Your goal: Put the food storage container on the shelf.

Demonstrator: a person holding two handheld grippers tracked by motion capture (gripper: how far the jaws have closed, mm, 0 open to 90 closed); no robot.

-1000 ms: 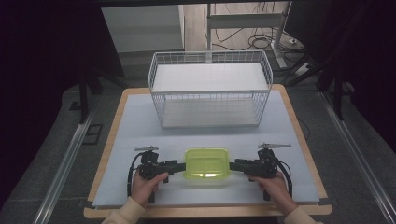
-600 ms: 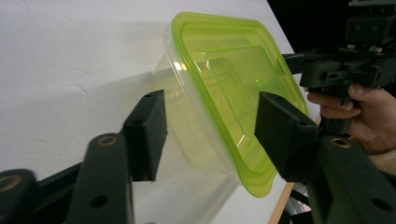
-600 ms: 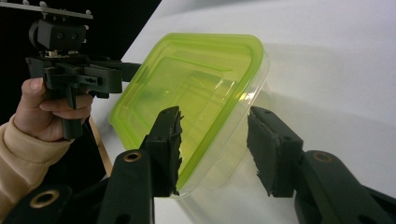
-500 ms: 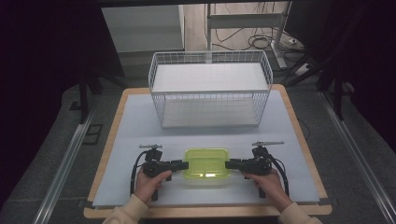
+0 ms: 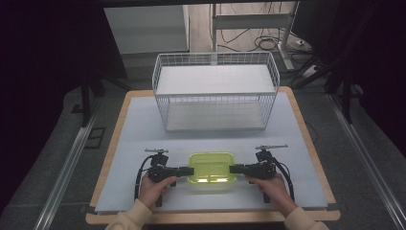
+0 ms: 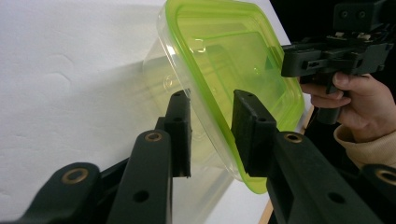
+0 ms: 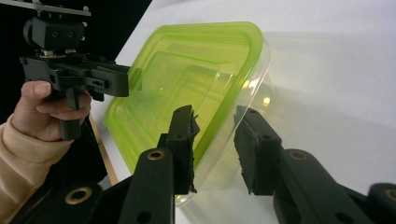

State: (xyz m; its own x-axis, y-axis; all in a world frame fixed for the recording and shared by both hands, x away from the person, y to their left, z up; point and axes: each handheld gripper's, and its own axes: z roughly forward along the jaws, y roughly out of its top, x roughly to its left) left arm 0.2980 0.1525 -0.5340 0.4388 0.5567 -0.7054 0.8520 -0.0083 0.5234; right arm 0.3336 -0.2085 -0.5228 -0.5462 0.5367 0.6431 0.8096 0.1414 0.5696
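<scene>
Both the left gripper (image 5: 190, 170) and right gripper (image 5: 232, 168), jaws just closing, straddle the lidded container's (image 5: 211, 167) end rims near the table's (image 5: 143, 124) near edge, not yet visibly pinching, so clamping then lifting level toward the far wire basket (image 5: 215, 98) seems next.

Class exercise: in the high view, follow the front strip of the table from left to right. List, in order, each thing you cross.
Left hand → left tool, its jaws astride the box's rim → green-lidded clear box → right tool, likewise astride the rim → right hand.
</scene>
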